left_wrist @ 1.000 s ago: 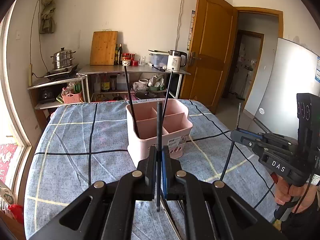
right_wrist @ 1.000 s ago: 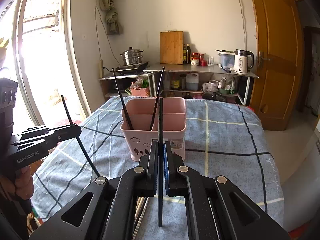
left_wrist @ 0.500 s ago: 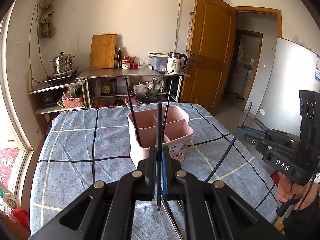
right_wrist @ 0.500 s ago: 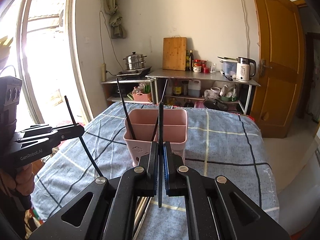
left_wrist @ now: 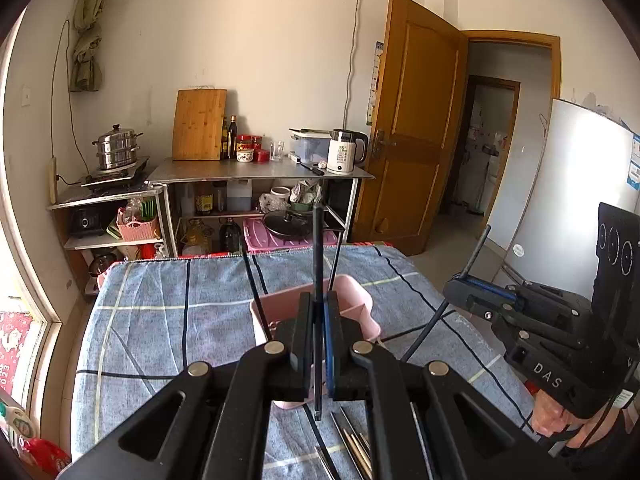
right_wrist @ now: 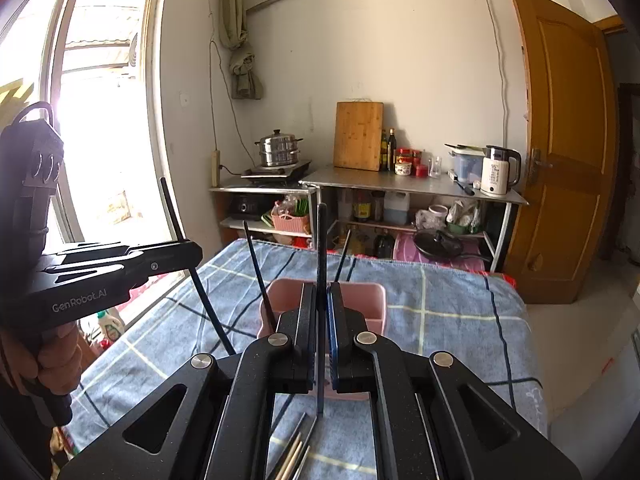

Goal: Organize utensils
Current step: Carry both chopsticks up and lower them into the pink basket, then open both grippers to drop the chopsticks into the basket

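Left gripper [left_wrist: 318, 344]: clenched on a black chopstick [left_wrist: 317, 256], held near upright; lower tip hangs clear of the cloth [left_wrist: 160, 320]. Right gripper [right_wrist: 321, 332]: likewise clenched on a second chopstick [right_wrist: 321, 240], upright between the pads.

Left wrist view: right gripper at 3 o'clock, its stick slanting down toward the cloth. Right wrist view: left gripper at 9 o'clock, hand [right_wrist: 52, 360] on the grip.

Holder [left_wrist: 352, 300], pink, divided, stands on the cloth at 12 o'clock, just beyond both grippers. Two black sticks [left_wrist: 252, 280] already lean in it, one toward 11 o'clock, one toward 1 o'clock; which compartments, cannot tell.

Loose utensils [right_wrist: 292, 452] lie on the cloth at 6 o'clock, under the grippers, partly hidden.

Shelf [left_wrist: 256, 172] with kettle and board against the far wall.
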Available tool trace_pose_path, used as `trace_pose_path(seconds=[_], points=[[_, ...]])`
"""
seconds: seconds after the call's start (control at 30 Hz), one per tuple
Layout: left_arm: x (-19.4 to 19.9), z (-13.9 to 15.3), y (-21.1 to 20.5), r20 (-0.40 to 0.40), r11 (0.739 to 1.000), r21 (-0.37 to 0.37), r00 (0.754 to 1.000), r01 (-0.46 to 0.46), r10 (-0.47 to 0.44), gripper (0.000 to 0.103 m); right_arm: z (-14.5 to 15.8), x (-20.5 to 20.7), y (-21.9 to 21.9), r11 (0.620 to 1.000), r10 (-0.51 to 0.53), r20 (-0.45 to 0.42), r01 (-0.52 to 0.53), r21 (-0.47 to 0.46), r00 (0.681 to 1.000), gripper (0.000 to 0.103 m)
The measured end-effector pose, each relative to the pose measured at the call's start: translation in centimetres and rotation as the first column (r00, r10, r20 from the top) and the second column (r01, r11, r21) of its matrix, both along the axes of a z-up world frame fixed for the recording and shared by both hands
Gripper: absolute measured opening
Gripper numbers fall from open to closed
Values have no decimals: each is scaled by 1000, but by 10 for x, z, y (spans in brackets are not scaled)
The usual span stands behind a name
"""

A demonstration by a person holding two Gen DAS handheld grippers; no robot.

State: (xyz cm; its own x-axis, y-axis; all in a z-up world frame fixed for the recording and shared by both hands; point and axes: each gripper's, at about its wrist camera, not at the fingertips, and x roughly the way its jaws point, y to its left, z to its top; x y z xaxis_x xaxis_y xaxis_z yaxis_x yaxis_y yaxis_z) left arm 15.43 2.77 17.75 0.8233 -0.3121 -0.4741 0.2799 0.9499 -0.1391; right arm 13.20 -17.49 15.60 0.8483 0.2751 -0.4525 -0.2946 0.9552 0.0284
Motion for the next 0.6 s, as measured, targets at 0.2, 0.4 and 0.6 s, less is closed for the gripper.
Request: trace_pose_path(seconds=[0.2,0.4,0.6], points=[[23,20,5,36,999,-25,999,-23,24,5,18,24,5,999,3,42,-4,41,999,5],[48,19,9,38,998,-44,998,-45,47,5,22,43,13,998,3,59,-7,67,998,5],[61,-5,10,-3,998,-41,999,-48,48,5,-2,58,20,998,8,12,-9,64,1000,5]])
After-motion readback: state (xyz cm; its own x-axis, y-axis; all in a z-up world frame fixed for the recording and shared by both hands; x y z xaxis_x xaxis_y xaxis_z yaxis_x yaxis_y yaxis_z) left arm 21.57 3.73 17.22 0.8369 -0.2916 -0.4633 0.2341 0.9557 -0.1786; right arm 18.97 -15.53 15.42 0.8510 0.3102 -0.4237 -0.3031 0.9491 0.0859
